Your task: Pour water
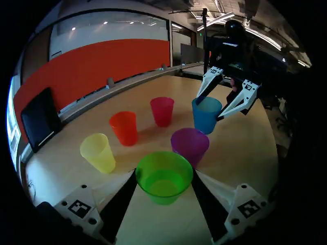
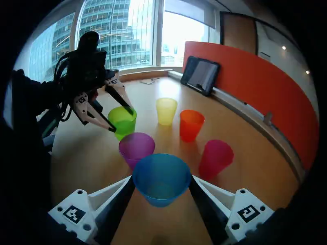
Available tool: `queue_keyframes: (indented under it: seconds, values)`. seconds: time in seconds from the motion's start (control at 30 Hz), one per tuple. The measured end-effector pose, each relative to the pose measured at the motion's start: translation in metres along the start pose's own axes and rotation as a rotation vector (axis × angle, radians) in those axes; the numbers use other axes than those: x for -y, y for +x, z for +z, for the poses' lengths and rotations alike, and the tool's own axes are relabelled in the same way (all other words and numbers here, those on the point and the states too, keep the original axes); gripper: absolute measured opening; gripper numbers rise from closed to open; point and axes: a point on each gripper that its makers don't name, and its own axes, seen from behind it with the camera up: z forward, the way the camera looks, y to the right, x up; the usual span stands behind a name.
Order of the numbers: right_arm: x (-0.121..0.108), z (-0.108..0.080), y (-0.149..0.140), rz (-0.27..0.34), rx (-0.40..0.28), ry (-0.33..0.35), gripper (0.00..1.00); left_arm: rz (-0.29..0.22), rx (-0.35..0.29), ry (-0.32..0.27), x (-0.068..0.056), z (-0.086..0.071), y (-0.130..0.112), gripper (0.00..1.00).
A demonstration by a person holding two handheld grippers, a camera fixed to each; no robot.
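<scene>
My left gripper [image 1: 164,179] is shut on a green cup [image 1: 164,176], held upright just above the wooden table [image 1: 241,147]. Across the table, my right gripper [image 1: 209,109] grips a blue cup [image 1: 205,114]. In the right gripper view the blue cup [image 2: 162,179] sits upright between my right gripper's [image 2: 162,181] fingers, and the left gripper [image 2: 122,118] holds the green cup [image 2: 122,121] farther off. A purple cup [image 1: 189,145] [image 2: 136,148] stands between the two held cups. I cannot tell whether any cup holds water.
Yellow [image 1: 98,152] [image 2: 166,110], orange [image 1: 124,128] [image 2: 191,124] and pink [image 1: 162,111] [image 2: 215,157] cups stand in a row on the table. A dark tablet [image 1: 39,118] [image 2: 201,75] leans against the red wall [image 1: 98,61]. Large windows [image 2: 118,32] lie behind the left gripper.
</scene>
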Motion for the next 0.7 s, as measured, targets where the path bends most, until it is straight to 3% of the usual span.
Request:
queue_keyframes:
  seconds: [0.7]
  values:
    - [0.009, 0.017, -0.027, 0.012, 0.053, 0.027, 0.94, -0.028, 0.008, -0.031, 0.0, 0.013, -0.013, 0.89]
